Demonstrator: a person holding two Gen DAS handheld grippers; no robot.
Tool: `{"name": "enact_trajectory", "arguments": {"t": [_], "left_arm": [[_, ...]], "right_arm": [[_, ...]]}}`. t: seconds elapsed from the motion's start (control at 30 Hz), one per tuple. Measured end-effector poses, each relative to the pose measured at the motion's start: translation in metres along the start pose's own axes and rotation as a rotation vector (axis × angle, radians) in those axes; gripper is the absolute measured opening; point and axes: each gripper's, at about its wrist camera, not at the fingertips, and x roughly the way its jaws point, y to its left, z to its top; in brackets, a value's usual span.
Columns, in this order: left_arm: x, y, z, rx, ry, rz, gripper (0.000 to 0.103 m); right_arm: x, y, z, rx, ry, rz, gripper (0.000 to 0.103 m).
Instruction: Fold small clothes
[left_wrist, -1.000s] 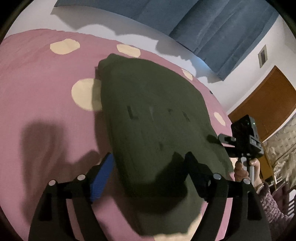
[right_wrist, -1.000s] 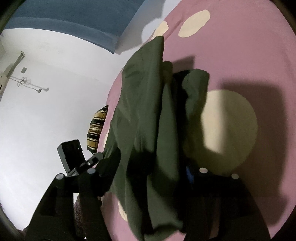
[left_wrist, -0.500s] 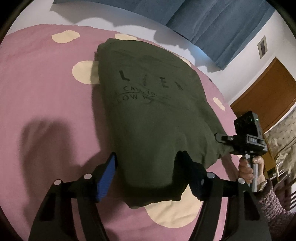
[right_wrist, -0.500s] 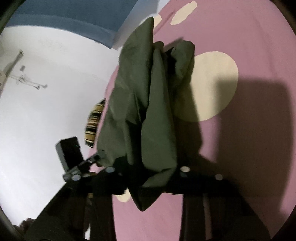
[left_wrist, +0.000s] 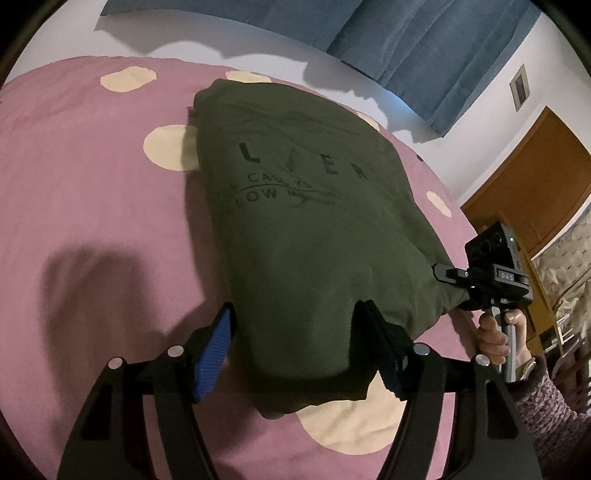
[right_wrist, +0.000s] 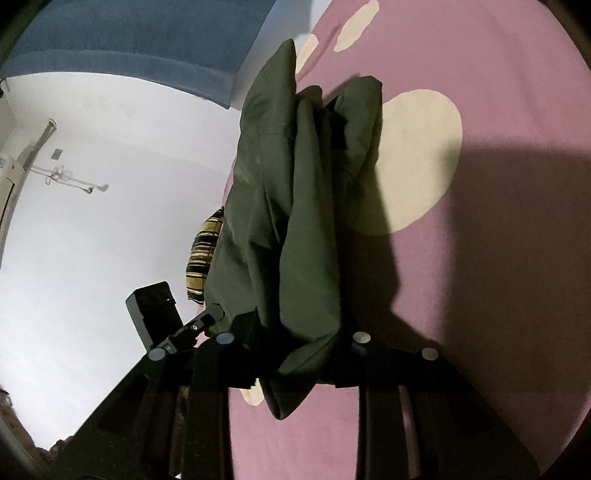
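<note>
A dark green T-shirt (left_wrist: 295, 221) with black lettering lies over a pink bedspread with cream dots (left_wrist: 92, 184), its near edge lifted. My left gripper (left_wrist: 295, 332) has its jaws set wide with that near edge draped between them. The right gripper (left_wrist: 448, 275) shows at the right of the left wrist view, pinching the shirt's right corner. In the right wrist view the shirt (right_wrist: 288, 206) hangs in folds from my right gripper (right_wrist: 295, 339), which is shut on it. The left gripper (right_wrist: 199, 325) shows at the shirt's far corner there.
Blue curtains (left_wrist: 424, 40) hang on the white wall behind the bed. A brown wooden door (left_wrist: 535, 184) stands at the right. A striped cushion (right_wrist: 203, 254) lies behind the shirt in the right wrist view.
The shirt's near edge has been lifted and drawn back toward me, so the printed lettering now shows. Both grippers have pulled back with it.
</note>
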Motion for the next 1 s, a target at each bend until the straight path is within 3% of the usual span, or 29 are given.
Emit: {"name": "enact_trajectory", "arguments": {"t": [0.23,0.4,0.67,0.87,1.0], "left_arm": [[0.000,0.004,-0.002,-0.041,-0.009,0.003,0.081],[-0.001,0.007,-0.002,-0.077,-0.007,-0.002,0.083],[-0.010,-0.009,-0.008,-0.047,-0.052,0.106,0.084],[-0.028,-0.032,-0.023,0.003,-0.105,0.244,0.084],[-0.036,-0.051,-0.034,0.074,-0.140,0.346,0.084]], "right_arm": [[-0.012,-0.005,0.001,0.012,-0.015,0.035,0.031],[-0.026,-0.005,-0.003,0.009,-0.044,0.038,0.041],[-0.046,0.002,-0.023,0.017,-0.111,0.026,0.060],[-0.060,0.017,-0.043,-0.015,-0.156,-0.059,0.075],[-0.059,0.038,-0.062,-0.092,-0.165,-0.233,0.084]]}}
